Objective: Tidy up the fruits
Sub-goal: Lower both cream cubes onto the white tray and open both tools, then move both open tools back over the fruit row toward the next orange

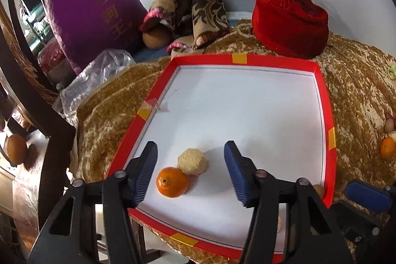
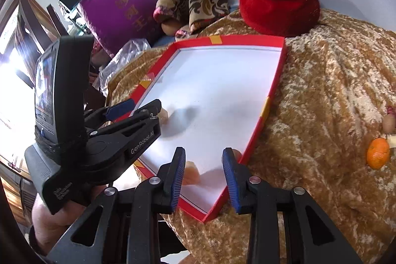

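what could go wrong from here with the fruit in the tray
The orange and the pale bumpy fruit lie touching between the open left gripper, so closing may catch both or push one away. The right gripper hangs over the red tray near its corner and could bump the low wall.

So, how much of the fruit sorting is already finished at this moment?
Done: an orange and a pale fruit lie touching in the red tray. In hand: nothing; left gripper and right gripper are open. Left: another orange and small fruits on the gold cloth.
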### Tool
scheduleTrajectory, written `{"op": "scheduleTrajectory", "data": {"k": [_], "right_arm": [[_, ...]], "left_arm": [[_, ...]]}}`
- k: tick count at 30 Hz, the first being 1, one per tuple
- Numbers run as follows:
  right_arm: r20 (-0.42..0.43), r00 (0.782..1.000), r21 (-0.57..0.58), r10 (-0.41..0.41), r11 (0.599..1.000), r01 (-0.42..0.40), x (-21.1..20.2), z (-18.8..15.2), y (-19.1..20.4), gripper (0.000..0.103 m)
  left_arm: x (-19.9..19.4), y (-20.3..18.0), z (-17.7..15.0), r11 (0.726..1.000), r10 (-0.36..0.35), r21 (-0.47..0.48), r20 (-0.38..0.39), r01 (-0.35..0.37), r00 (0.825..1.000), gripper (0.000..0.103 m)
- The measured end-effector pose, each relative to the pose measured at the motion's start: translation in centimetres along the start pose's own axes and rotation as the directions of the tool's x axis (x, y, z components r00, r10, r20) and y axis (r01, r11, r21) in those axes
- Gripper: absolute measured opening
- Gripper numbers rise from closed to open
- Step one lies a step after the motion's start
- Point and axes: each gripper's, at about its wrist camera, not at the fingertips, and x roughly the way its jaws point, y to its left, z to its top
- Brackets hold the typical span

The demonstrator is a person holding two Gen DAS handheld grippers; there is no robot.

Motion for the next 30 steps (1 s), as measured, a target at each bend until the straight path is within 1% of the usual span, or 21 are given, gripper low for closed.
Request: {"op": "scheduleTrajectory", "data": {"k": [2,4,7,8,9,12,15,18,21,30], "right_arm": [[0.023,1.000,0.018,-0.001,1.000,0.000,-1.3,0.2,-0.6,0.033],[0.055,0.998,0.051,-0.002,0.999,0.000,-3.2,0.4,-1.7,0.034],[0.094,0.995,0.091,-0.028,0.996,0.019,-5.8,0.5,-3.5,0.034],[0.104,0.994,0.102,-0.039,0.994,0.028,-6.5,0.4,-4.0,0.034],[0.117,0.992,0.114,-0.056,0.993,0.042,-7.5,0.4,-4.7,0.034],[0.145,0.986,0.151,-0.085,0.987,0.063,-9.9,0.0,-6.6,0.034],[0.170,0.978,0.182,-0.118,0.979,0.087,-12.1,-0.3,-8.3,0.034],[0.191,0.971,0.229,-0.141,0.969,0.096,-13.8,-0.4,-10.3,0.034],[0.207,0.967,0.277,-0.150,0.957,0.089,-15.2,-0.5,-12.1,0.034],[0.215,0.955,0.358,-0.202,0.926,0.115,-17.5,-0.9,-15.3,0.034]], "left_arm": [[-1.1,-0.8,0.4,1.000,0.004,0.016,0.059,-0.005,0.998,0.071],[-2.3,-1.7,0.7,1.000,0.001,0.026,0.110,-0.004,0.994,0.077],[-4.0,-2.9,1.3,0.999,-0.024,0.030,0.182,0.019,0.983,0.079],[-4.7,-3.2,1.5,0.999,-0.031,0.029,0.202,0.025,0.979,0.083],[-5.6,-3.6,1.7,0.999,-0.045,0.020,0.230,0.041,0.972,0.084],[-7.5,-4.5,2.2,0.995,-0.097,0.016,0.297,0.097,0.950,0.085],[-9.3,-5.8,2.5,0.988,-0.153,0.025,0.343,0.154,0.927,0.086],[-10.5,-7.5,2.6,0.981,-0.193,0.057,0.362,0.185,0.912,0.087],[-11.1,-9.2,2.6,0.976,-0.215,0.093,0.366,0.195,0.905,0.087],[-11.9,-12.7,2.5,0.965,-0.253,0.162,0.364,0.206,0.897,0.087]]}}
